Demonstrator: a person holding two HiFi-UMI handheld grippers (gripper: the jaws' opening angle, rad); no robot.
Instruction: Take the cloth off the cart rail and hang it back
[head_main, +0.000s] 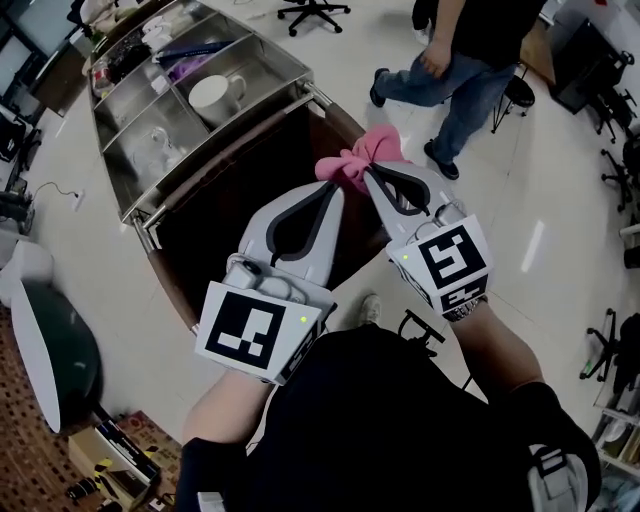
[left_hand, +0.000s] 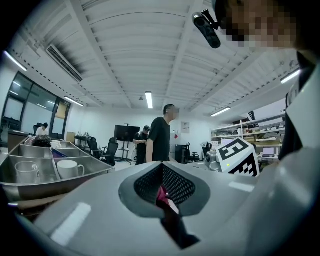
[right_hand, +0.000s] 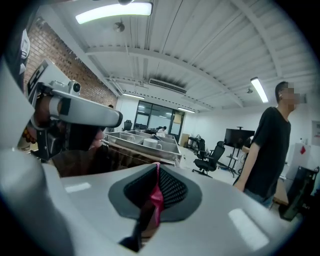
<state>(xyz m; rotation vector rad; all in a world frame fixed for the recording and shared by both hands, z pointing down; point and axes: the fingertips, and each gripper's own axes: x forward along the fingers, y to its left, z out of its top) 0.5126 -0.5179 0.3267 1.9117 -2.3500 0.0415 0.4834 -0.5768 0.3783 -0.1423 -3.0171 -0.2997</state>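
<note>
A bunched pink cloth (head_main: 364, 154) hangs in the air over the near end of the cart, held by both grippers. In the head view my left gripper (head_main: 336, 190) is shut on its lower left part and my right gripper (head_main: 371, 174) is shut on it just to the right. The cart's steel rail (head_main: 228, 158) runs along the cart's end, left of the cloth and apart from it. A thin strip of pink cloth (left_hand: 161, 194) shows pinched between the left gripper's jaws, and another strip of the cloth (right_hand: 156, 193) between the right gripper's jaws.
The cart (head_main: 215, 215) has dark brown sides and steel trays on top, one with a white mug (head_main: 218, 97). A person (head_main: 465, 70) walks on the floor beyond the cart. Office chairs (head_main: 315, 12) stand further back, and a round white object (head_main: 45, 340) sits at the left.
</note>
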